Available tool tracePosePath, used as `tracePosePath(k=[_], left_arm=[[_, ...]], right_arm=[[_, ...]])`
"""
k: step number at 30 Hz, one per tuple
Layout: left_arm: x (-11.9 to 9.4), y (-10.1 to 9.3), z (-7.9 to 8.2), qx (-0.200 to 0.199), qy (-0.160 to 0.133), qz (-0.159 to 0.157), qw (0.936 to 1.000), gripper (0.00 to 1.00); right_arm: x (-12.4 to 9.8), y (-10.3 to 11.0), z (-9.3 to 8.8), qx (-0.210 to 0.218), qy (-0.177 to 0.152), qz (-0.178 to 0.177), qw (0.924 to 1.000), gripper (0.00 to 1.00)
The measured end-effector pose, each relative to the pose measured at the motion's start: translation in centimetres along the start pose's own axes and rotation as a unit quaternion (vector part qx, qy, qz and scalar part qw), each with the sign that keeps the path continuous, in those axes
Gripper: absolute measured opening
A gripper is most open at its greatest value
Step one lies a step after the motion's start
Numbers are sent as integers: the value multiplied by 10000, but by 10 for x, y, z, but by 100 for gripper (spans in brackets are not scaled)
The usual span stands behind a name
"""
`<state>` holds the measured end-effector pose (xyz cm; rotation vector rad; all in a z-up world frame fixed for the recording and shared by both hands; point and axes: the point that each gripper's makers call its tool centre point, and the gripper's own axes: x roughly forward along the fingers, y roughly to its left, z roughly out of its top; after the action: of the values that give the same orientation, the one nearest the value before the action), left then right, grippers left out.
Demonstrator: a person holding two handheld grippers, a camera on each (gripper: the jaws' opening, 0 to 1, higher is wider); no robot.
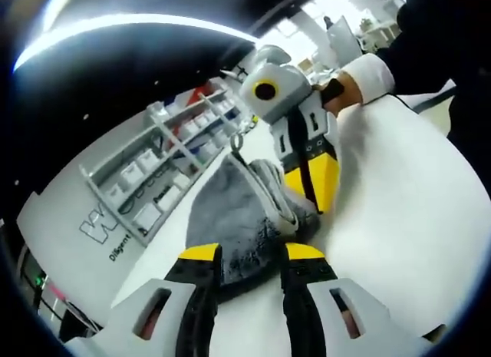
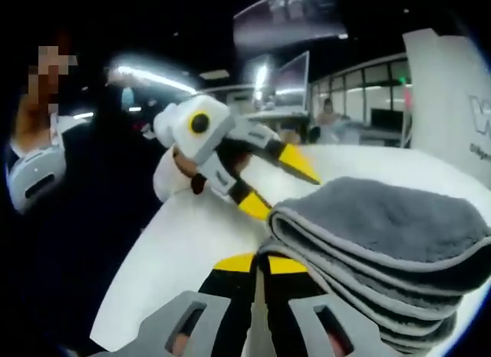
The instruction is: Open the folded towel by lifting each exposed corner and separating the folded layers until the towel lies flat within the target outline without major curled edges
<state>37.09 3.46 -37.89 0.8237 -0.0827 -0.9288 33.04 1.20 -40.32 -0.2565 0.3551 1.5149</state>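
Pinched between left gripper (image 1: 253, 253) fingers at its near edge, still-folded grey towel (image 1: 244, 211) stretching lengthwise across white surface (image 1: 399, 211) toward right gripper (image 1: 311, 169), fingers narrow at far end.

An open-plan office or lab: monitors (image 2: 288, 80), glass partitions (image 2: 376, 84), labelled storage bins (image 1: 165, 153), ceiling strip lights (image 2: 153, 77)

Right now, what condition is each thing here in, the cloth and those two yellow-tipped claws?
grey towel: still folded in stacked layers, lying on the white table.
left gripper: jaws closed on the towel's edge.
right gripper: jaws together at the towel's lower layers; grip unclear.
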Motion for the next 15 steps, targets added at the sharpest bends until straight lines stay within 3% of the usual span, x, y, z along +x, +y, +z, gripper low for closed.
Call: tracePosePath(k=[15], left_arm=[[1, -1, 1, 132, 9, -16, 9999, 34]], right_arm=[[1, 9, -1, -39, 37, 195, 9998, 0]])
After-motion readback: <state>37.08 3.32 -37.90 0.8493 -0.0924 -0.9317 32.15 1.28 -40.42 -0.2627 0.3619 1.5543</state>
